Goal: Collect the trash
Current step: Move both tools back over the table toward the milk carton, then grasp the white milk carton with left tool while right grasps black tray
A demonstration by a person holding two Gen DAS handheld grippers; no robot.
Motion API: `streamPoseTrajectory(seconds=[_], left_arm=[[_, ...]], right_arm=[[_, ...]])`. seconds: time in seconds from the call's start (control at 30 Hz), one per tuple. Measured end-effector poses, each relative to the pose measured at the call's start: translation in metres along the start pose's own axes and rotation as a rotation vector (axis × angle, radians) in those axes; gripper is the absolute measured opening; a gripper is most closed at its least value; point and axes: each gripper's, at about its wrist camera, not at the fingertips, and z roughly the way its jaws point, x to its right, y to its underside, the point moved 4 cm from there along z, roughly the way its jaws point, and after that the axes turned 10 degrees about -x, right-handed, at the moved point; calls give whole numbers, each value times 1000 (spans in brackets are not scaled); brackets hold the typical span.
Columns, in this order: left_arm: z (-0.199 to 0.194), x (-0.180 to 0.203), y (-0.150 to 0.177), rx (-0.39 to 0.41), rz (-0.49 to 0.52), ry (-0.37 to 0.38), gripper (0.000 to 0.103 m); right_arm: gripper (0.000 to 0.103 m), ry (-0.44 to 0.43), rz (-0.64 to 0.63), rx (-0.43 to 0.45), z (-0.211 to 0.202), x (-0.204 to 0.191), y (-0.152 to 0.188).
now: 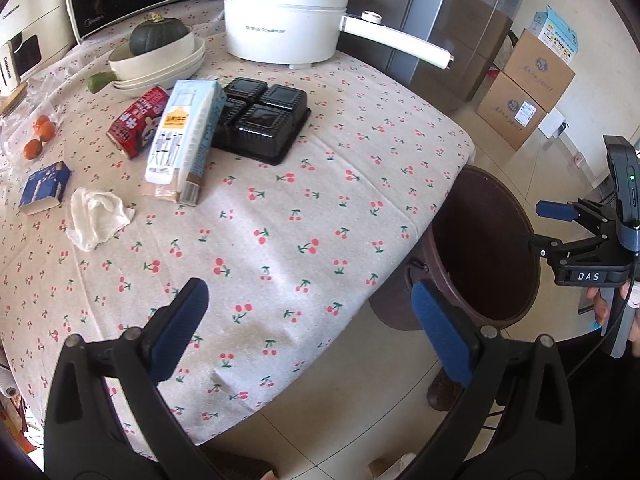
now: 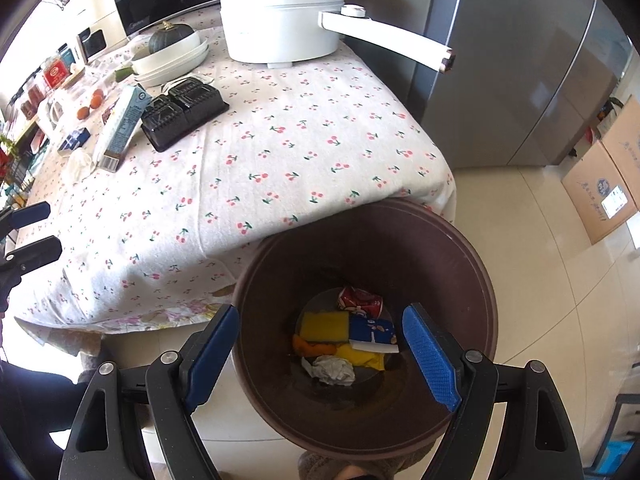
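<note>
The brown trash bin (image 2: 490,280) stands on the floor by the table's corner. Inside lie a crushed red can (image 2: 360,300), a yellow sponge (image 2: 324,326), a blue carton (image 2: 372,332) and crumpled paper (image 2: 332,370). My right gripper (image 2: 320,312) hangs open and empty over the bin. My left gripper (image 1: 308,292) is open wide above the cherry tablecloth's (image 1: 320,200) near edge, holding nothing. On the table lie a crumpled tissue (image 1: 98,218), a small blue box (image 1: 44,188), a red can (image 1: 138,122), a pale blue carton (image 1: 184,140) and a black plastic tray (image 1: 260,118).
A white pot (image 1: 284,20) with a long handle sits at the table's back, next to stacked bowls holding a green squash (image 1: 160,36). Oranges (image 1: 40,132) lie at the left. A grey fridge (image 2: 520,80) and cardboard boxes (image 1: 532,80) stand beyond the bin.
</note>
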Motion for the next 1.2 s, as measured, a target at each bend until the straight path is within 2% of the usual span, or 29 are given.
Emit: streamPoseTrajectory(seconds=[0.47, 0.63, 0.83, 1.07, 1.2], left_arm=[[-22, -106, 24, 14, -219, -59, 102], [-24, -133, 29, 8, -265, -88, 102], [-15, -146, 23, -5, -239, -113, 102], [6, -148, -5, -34, -207, -59, 102], [15, -144, -29, -16, -178, -49, 102]], right_arm=[[86, -71, -58, 35, -5, -78, -58], [86, -86, -76, 27, 2, -105, -85], [87, -73, -93, 3, 17, -122, -108], [87, -74, -103, -9, 31, -131, -128], [87, -67, -96, 4, 33, -129, -140]])
